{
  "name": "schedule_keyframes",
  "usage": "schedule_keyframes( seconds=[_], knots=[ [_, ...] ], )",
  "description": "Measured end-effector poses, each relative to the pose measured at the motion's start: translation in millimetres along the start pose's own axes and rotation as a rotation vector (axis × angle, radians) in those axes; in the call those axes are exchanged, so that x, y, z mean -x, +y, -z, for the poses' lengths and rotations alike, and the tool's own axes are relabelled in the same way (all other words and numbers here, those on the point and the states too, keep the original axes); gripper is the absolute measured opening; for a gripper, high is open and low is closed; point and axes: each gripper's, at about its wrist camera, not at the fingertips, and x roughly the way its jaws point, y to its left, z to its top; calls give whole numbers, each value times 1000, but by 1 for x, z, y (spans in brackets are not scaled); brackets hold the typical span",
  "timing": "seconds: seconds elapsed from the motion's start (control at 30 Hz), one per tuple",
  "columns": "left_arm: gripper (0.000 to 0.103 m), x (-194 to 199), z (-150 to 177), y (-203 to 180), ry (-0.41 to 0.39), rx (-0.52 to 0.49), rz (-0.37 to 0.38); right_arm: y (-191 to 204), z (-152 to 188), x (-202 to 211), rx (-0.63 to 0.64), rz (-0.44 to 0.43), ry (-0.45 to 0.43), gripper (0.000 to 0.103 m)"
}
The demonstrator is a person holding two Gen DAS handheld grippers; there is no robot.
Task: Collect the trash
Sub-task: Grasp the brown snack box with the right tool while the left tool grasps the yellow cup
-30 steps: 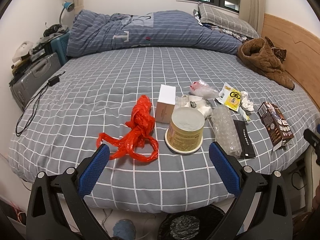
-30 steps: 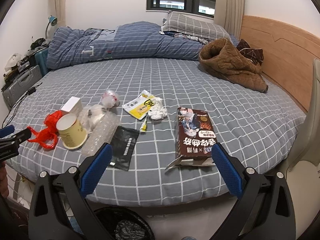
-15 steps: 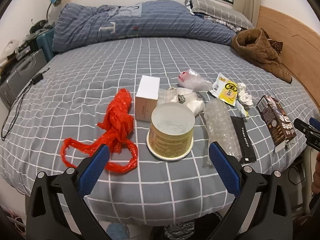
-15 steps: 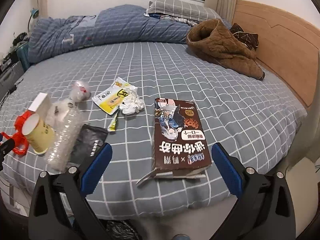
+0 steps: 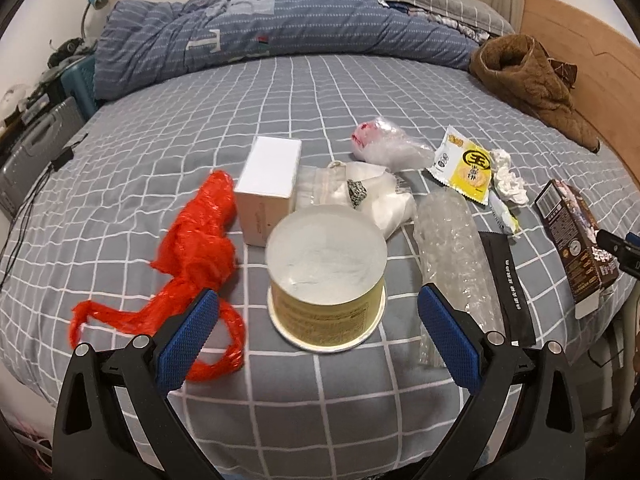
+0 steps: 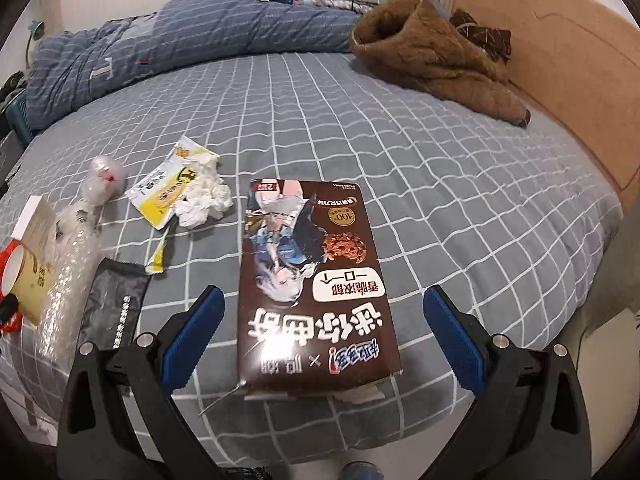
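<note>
Left gripper (image 5: 318, 336) jaws spread wide, blue pads (image 5: 188, 338) angled outward, nothing between fingertips. Right gripper (image 6: 324, 330) same: wide apart, blue pads (image 6: 454, 338) facing in, gripping nothing. Both held low, pointing forward and slightly down. Right gripper's tip (image 5: 620, 245) shows far right of left's fingers.

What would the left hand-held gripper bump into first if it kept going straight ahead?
Probably the upturned yellow paper cup, which sits centred between the open left hand-held gripper fingers, apparently not yet touching.
</note>
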Motion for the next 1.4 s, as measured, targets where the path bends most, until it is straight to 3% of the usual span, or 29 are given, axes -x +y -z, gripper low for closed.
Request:
schedule_keyframes(
  seconds=[0.5,0.93,1.13,1.2,1.4],
  knots=[
    [90,-24,-9,-9,16,8,17,4,-3,-28,-21,-48,65,96],
    [77,-37,-8,-4,30,15,16,16,0,-33,36,27,64,96],
    [73,-43,-8,-1,33,32,18,10,2,-40,18,3,99,96],
    [73,-43,-9,0,33,35,21,13,4,-43,29,-7,117,90],
    [73,-42,-9,-2,34,27,16,13,3,-42,18,-23,114,87]
  ],
)
